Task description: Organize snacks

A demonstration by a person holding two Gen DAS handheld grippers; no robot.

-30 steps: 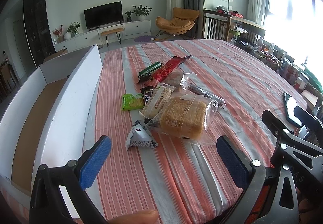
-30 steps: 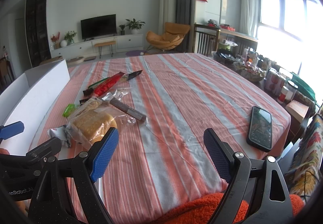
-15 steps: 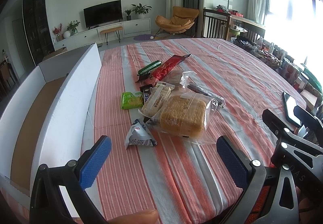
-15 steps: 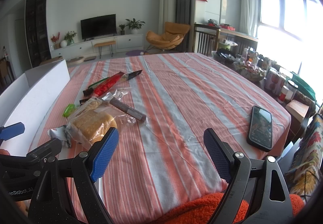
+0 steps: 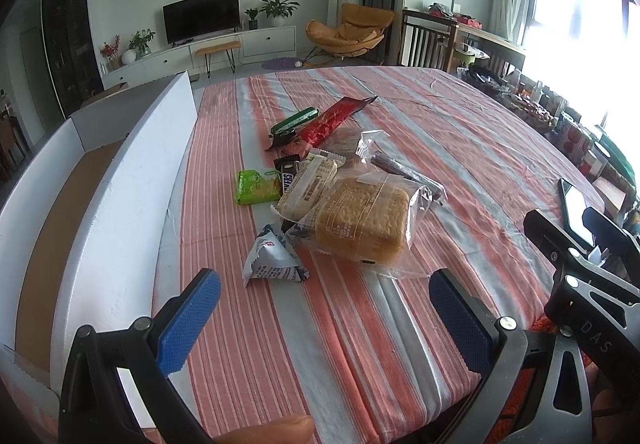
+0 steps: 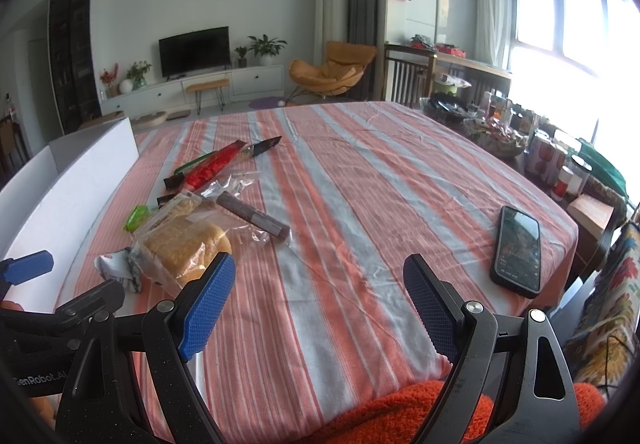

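Observation:
A pile of snacks lies on the striped tablecloth: a bagged bread loaf (image 5: 362, 222) (image 6: 182, 250), a cracker pack (image 5: 308, 184), a white triangular packet (image 5: 272, 258), a green packet (image 5: 258, 186), a red pouch (image 5: 332, 120), a green bar (image 5: 294, 121) and a dark stick in clear wrap (image 6: 252, 219). A white open box (image 5: 132, 180) stands left of them. My left gripper (image 5: 324, 318) is open and empty, just short of the pile. My right gripper (image 6: 320, 308) is open and empty, to the right of the pile.
A black phone (image 6: 517, 250) lies near the table's right edge. Jars and baskets (image 6: 500, 132) crowd a side surface at the right. An orange cloth (image 6: 400, 416) sits at the near edge below the right gripper.
The left gripper has crept slightly forward toward the snack pile. The right gripper has not visibly moved.

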